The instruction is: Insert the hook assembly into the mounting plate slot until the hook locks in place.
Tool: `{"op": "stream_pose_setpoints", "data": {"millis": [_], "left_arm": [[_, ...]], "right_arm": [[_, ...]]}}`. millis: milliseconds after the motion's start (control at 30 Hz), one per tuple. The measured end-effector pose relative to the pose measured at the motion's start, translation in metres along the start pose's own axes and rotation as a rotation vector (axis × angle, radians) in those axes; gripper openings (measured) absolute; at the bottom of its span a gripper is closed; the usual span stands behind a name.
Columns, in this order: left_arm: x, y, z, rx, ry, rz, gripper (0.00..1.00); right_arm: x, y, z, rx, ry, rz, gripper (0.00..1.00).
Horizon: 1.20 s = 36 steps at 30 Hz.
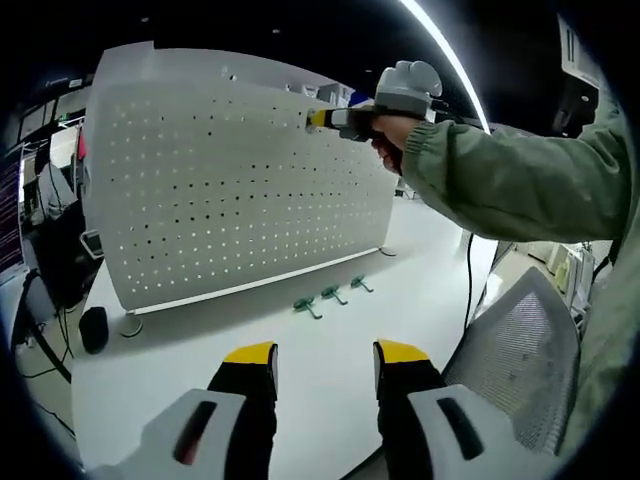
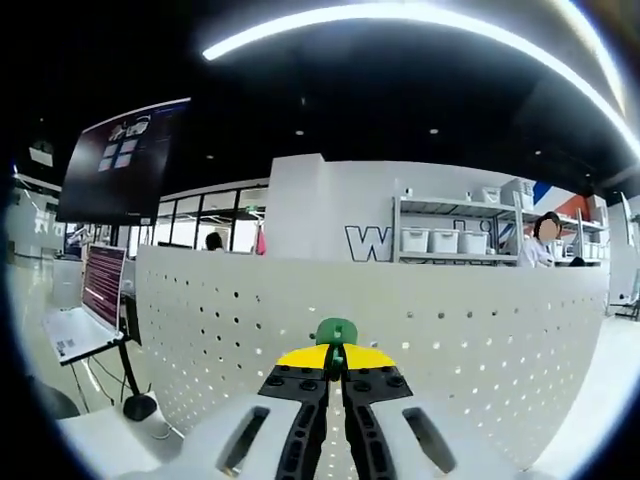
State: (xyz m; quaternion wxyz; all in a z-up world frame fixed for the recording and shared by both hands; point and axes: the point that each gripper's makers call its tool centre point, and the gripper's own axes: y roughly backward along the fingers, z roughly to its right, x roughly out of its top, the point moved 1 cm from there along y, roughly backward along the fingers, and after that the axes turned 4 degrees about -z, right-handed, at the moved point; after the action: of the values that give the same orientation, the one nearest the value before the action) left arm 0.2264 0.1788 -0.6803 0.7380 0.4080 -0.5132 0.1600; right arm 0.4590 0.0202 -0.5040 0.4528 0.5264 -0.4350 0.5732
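Right claw [image 2: 336, 362] pinching green hook [image 2: 336, 332], its prongs hidden against pegboard [image 2: 450, 330]

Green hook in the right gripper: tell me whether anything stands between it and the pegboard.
Nothing visible does. The right gripper holds the green hook right at the white pegboard, near its top edge, with bare perforated panel directly ahead.

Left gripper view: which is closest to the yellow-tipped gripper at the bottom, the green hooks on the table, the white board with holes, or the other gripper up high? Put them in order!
From the left gripper:
1. Green hooks, lying on the white table just ahead, slightly right.
2. Pegboard, standing upright behind the hooks, filling the left and middle.
3. Right gripper, held in a hand at the pegboard's upper right edge, about as far away as the board, so those two are too close to call.
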Motion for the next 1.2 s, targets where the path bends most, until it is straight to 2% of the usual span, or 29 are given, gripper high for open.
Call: {"op": "stream_pose_setpoints", "data": {"millis": [400,1200], "left_arm": [[-0.001,0.0,-0.001,-0.003,0.01,0.006,0.4],[0.001,-0.002,-0.006,-0.004,0.016,0.01,0.4]], "right_arm": [[0.004,-0.012,0.005,-0.026,-0.007,0.002,0.02],[0.003,-0.027,0.003,-0.025,0.022,-0.018,0.02]]}}
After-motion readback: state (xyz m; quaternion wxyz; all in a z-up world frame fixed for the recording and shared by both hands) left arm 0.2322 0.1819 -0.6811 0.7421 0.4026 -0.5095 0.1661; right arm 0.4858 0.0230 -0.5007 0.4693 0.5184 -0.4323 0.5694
